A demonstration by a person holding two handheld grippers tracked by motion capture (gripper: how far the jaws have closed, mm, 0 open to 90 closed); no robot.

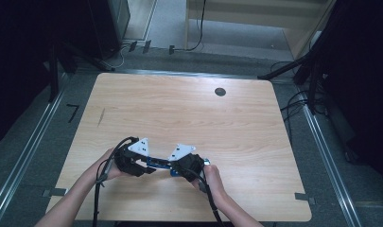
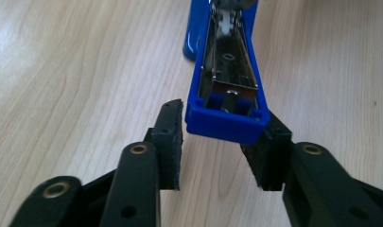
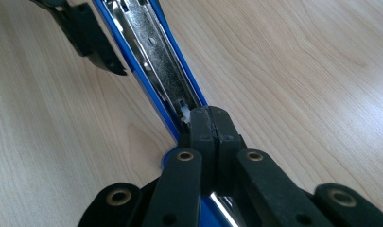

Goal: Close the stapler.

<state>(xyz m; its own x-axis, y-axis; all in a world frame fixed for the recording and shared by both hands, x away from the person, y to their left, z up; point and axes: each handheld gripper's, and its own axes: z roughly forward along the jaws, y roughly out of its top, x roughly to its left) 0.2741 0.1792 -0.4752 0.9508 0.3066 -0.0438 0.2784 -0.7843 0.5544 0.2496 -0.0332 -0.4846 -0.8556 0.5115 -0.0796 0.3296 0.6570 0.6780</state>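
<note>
A blue stapler (image 1: 160, 164) lies swung open on the wooden table (image 1: 179, 109), between the two hand-held grippers near the front edge. In the left gripper view its metal staple channel (image 2: 227, 71) faces up. My left gripper (image 2: 220, 142) has its two pad tips against the sides of the stapler's blue end. In the right gripper view my right gripper (image 3: 211, 125) is shut, its pads pressed together over the other end of the channel (image 3: 151, 52) by a small white part. One finger (image 3: 92, 40) of the left gripper shows farther along the stapler.
A small dark round hole (image 1: 220, 91) sits in the tabletop at the back right. Cables trail from both grippers toward the front edge. Dark stands and floor cables ring the table.
</note>
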